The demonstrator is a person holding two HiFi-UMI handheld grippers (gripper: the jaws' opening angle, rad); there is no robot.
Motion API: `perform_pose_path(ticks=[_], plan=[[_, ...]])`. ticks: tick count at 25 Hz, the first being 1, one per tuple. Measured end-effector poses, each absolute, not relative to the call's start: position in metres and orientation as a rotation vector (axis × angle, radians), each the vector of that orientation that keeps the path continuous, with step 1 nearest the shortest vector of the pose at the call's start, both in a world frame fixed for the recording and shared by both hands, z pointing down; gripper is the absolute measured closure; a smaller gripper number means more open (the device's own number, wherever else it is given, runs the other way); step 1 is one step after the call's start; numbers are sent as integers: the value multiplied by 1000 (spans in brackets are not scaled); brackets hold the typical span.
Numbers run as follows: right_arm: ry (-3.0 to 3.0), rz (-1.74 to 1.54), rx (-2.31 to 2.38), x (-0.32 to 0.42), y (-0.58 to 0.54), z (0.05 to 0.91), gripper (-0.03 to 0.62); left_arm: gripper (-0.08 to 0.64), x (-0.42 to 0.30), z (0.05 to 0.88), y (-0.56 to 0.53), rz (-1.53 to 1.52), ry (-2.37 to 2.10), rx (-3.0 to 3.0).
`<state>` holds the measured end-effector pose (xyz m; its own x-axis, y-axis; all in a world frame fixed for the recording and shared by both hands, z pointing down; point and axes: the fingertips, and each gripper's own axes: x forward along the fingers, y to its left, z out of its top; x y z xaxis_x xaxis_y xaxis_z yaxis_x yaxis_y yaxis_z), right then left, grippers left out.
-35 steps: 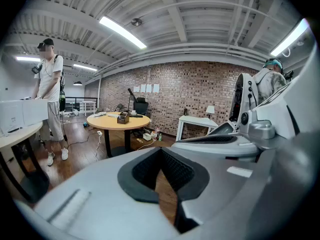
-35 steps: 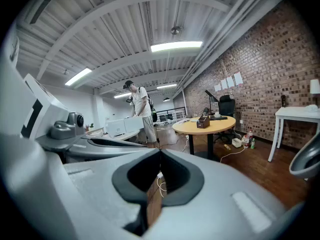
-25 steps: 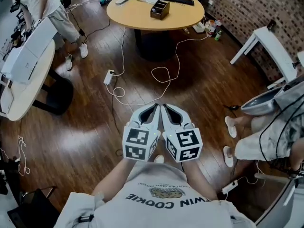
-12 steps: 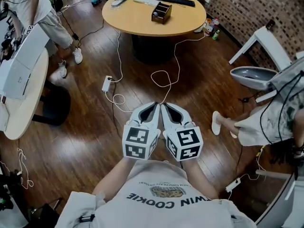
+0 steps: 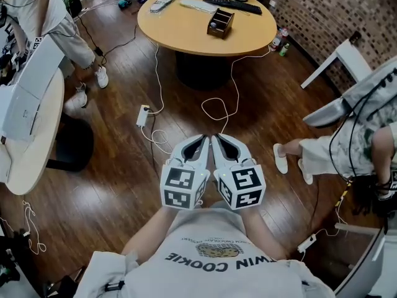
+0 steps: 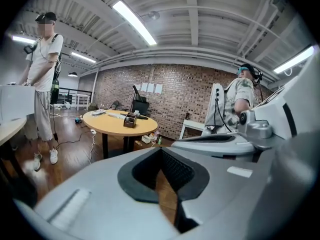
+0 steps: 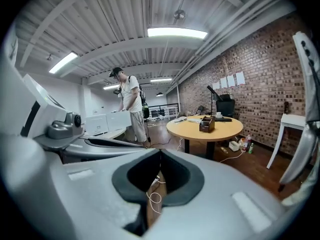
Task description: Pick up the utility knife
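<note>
Head view puts the task at its very start: nothing has been picked up, and the utility knife cannot be made out in any view. If it lies among the small things on the round bench (image 5: 186, 27), it is too small to tell. That bench stands well apart from the person, across a wooden floor (image 5: 111, 166) with a white cable (image 5: 214, 107) trailing over it. On the bench sit a dark compartment box (image 5: 221, 23) and a long black keyboard-like bar (image 5: 232, 5). By judgement everything is left: reaching the bench, finding the knife, opening a gripper, closing on it and lifting. The left gripper (image 5: 200, 140) and right gripper (image 5: 218, 140) are held side by side in front of the person's chest, tips close together, pointing forward and slightly down. Each gripper view shows its jaws together with nothing between them
</note>
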<state>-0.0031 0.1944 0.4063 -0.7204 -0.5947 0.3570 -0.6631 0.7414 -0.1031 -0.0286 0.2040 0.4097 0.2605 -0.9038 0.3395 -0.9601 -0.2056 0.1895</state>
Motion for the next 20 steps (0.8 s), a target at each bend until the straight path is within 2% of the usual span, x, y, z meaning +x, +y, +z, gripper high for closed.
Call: perform_pose_path(ticks=[20], plan=[[-2640, 380, 1021, -32, 82, 425, 591, 553, -57, 425, 93, 265, -1680, 2196]])
